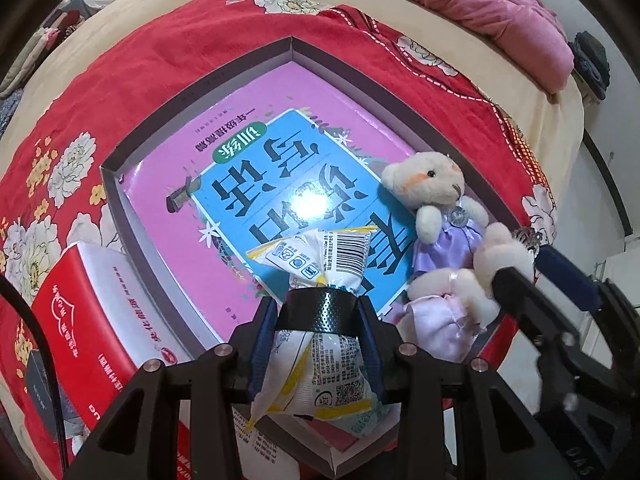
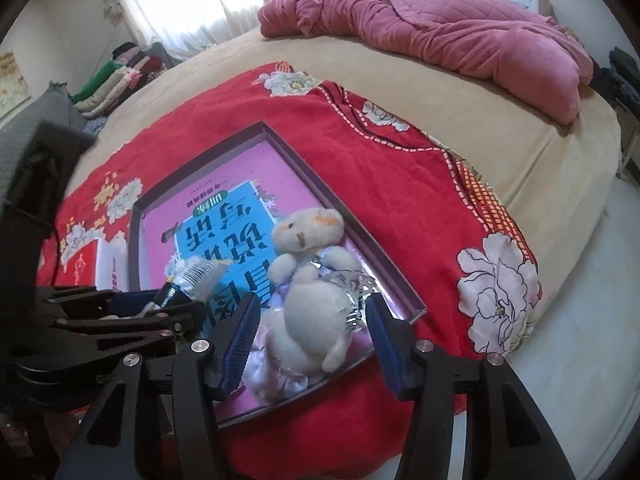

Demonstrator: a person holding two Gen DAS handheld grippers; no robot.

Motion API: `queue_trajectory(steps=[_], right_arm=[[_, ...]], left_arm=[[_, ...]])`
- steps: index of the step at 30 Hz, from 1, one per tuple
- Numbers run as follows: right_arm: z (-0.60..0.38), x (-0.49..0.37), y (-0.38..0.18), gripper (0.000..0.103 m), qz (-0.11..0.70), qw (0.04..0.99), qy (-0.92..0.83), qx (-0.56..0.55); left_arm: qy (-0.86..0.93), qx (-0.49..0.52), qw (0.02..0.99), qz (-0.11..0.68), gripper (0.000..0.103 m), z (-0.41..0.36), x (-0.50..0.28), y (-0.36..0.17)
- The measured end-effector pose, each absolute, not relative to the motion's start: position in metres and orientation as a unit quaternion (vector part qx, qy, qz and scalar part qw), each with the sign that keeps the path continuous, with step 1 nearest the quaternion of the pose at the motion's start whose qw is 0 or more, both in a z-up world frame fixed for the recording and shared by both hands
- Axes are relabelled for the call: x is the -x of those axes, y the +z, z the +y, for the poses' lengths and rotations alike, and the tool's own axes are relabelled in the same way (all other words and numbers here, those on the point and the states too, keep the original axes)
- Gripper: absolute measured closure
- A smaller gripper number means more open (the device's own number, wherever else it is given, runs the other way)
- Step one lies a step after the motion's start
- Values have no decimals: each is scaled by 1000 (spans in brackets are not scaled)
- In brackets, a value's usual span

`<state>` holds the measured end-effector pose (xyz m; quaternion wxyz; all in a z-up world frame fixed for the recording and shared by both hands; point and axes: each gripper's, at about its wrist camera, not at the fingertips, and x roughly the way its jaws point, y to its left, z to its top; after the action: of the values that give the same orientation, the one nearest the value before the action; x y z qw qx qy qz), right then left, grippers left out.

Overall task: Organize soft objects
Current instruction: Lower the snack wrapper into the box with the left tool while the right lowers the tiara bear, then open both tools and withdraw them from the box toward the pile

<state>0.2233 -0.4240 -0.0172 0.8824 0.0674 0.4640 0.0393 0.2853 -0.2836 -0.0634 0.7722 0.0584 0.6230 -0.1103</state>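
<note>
A shallow box [image 1: 200, 92] with a pink and blue book inside lies on a red floral blanket [image 1: 120, 60]. My left gripper [image 1: 320, 312] is shut on a white and yellow soft packet [image 1: 320, 256] banded with black tape, held over the box's near part. A cream teddy bear in a lilac dress [image 1: 436, 208] lies in the box's right side. My right gripper [image 2: 312, 320] is open, its blue pads either side of the bear [image 2: 312, 280], not pressing it. The left gripper [image 2: 172, 300] and packet show at left in the right wrist view.
A red and white tissue pack [image 1: 92, 312] lies left of the box on the blanket. A pink quilt [image 2: 440, 28] is heaped at the bed's far side. Folded clothes [image 2: 116, 76] are stacked far left. The bed edge [image 2: 560, 240] drops off to the right.
</note>
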Motion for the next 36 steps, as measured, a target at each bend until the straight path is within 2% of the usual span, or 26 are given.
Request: queue_trajectory(steps=[12,14,21,26,31,34,36], right_arm=[[-425,-221,-3,46,453,888,39,-61],[-425,-220,-2,46,453,889,37,-60],[-426,-217,4,42,450,891,32,-57],[-424,-212,8,42,449,891,30,-51],[-422,-207,13,42,447,893,28,-47],[-420,-203,17,33,443,895,26,-42],[-419,-200,20,32,441,896,26,-41]], left_arm=[[-118,-61,775,618,59,-288,-284,-58],[-116,-59,777,616,55,-286,-283,-55],[-110,-50,788,604,53,-278,-278,-41],[-108,-46,796,594,46,-273,-270,-29],[-106,-45,801,587,44,-269,-260,-19],[-105,-46,805,583,42,-265,-252,-14],[-101,-48,807,580,42,-263,-248,-10]])
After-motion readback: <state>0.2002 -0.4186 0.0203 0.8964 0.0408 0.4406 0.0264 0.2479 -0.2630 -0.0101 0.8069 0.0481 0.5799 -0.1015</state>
